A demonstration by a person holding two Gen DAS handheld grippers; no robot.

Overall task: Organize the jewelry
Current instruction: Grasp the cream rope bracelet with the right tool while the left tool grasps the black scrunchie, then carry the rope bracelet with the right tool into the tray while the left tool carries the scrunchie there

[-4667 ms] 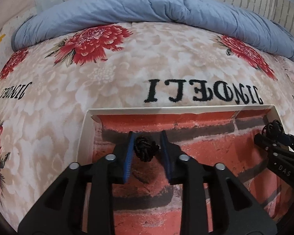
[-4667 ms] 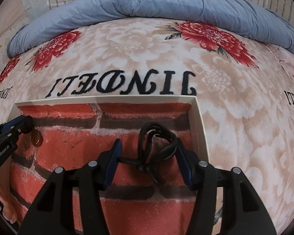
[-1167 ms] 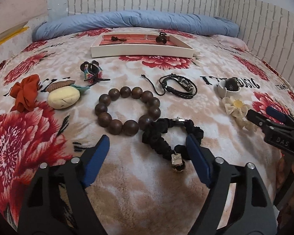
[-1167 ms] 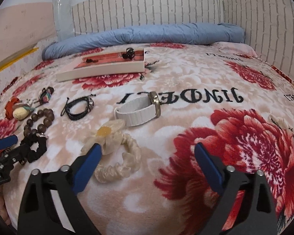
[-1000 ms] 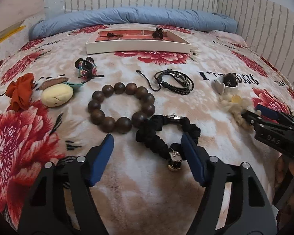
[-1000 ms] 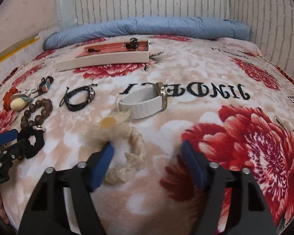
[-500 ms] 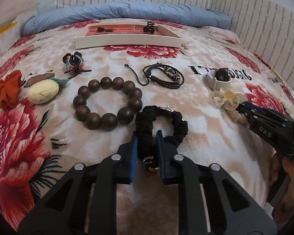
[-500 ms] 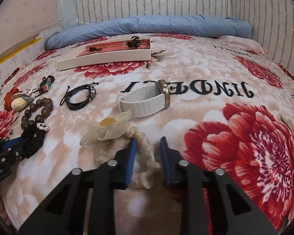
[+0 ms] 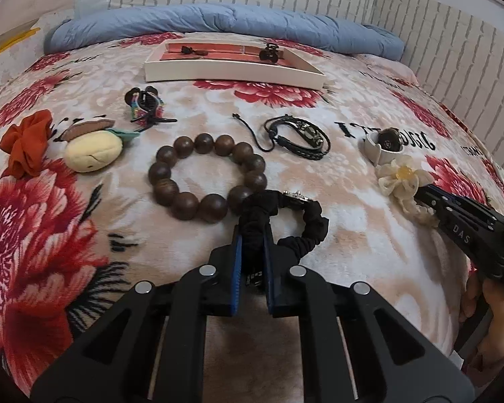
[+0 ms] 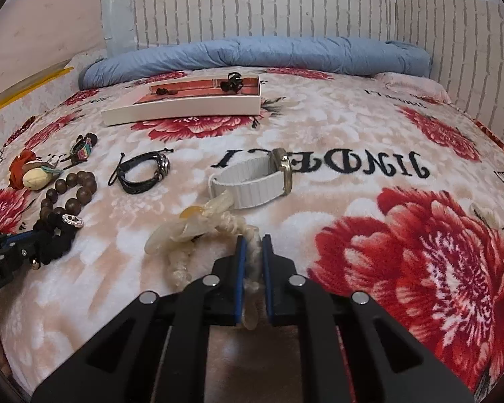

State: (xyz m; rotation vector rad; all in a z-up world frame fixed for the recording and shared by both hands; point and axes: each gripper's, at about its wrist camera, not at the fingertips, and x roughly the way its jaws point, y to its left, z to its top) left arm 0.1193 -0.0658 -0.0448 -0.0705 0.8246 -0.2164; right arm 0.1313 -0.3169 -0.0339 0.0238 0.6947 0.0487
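The left tongs (image 9: 252, 255) are clenched on the black scrunchie (image 9: 314, 225), the right tongs (image 10: 252, 255) on the cream scrunchie (image 10: 184, 231); both bands lie on the blanket (image 9: 84, 235), the jaws having just been closing. Each should be lifted straight up, so that the wooden bead bracelet (image 9: 206, 176) touching the black one is not dragged, then carried to the white tray (image 9: 232, 70) near the blue duvet (image 9: 218, 23). White brick-pattern walls stand behind the bed.
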